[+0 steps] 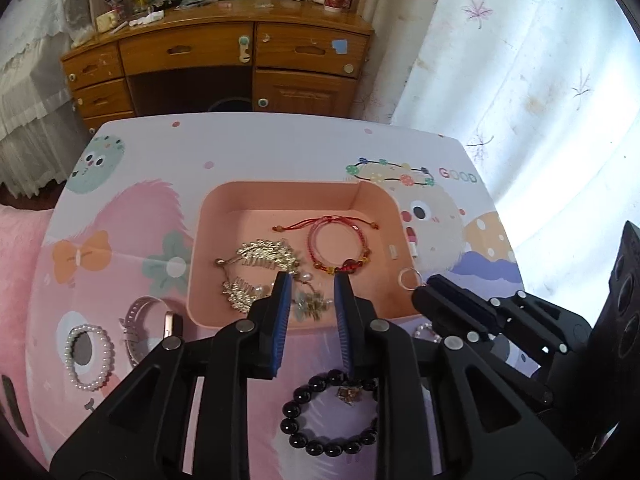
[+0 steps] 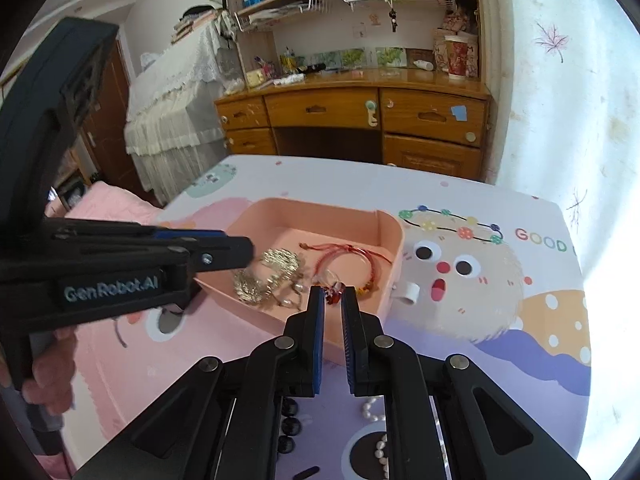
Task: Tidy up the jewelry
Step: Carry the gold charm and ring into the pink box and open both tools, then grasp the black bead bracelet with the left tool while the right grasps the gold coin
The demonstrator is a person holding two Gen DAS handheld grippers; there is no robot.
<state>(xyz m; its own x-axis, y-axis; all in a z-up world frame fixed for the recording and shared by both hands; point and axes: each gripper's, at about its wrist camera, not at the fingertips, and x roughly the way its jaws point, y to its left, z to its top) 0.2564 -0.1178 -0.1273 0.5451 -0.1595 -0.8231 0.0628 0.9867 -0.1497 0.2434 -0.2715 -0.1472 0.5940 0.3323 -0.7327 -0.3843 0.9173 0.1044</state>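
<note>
A pink tray (image 1: 296, 196) on the cartoon table holds a red cord bracelet (image 1: 340, 244), gold hair combs (image 1: 264, 258) and a green flower piece (image 1: 310, 304). My left gripper (image 1: 310, 280) is open and empty over the tray's near edge. A black bead bracelet (image 1: 328, 416), a pearl bracelet (image 1: 89, 356) and a watch (image 1: 138, 320) lie on the table. In the left wrist view my right gripper (image 1: 420, 292) sits by the tray's right corner next to a silver ring (image 1: 408, 279). In the right wrist view it (image 2: 332, 294) is open and empty above the tray (image 2: 384, 236).
A wooden desk (image 1: 224, 56) with clutter stands beyond the table. A curtain (image 1: 520, 60) hangs at right. Pink bedding (image 1: 16, 240) lies at left. A pearl strand (image 2: 378, 440) and black beads (image 2: 290, 424) lie under my right gripper. A white ring (image 2: 408, 292) sits beside the tray.
</note>
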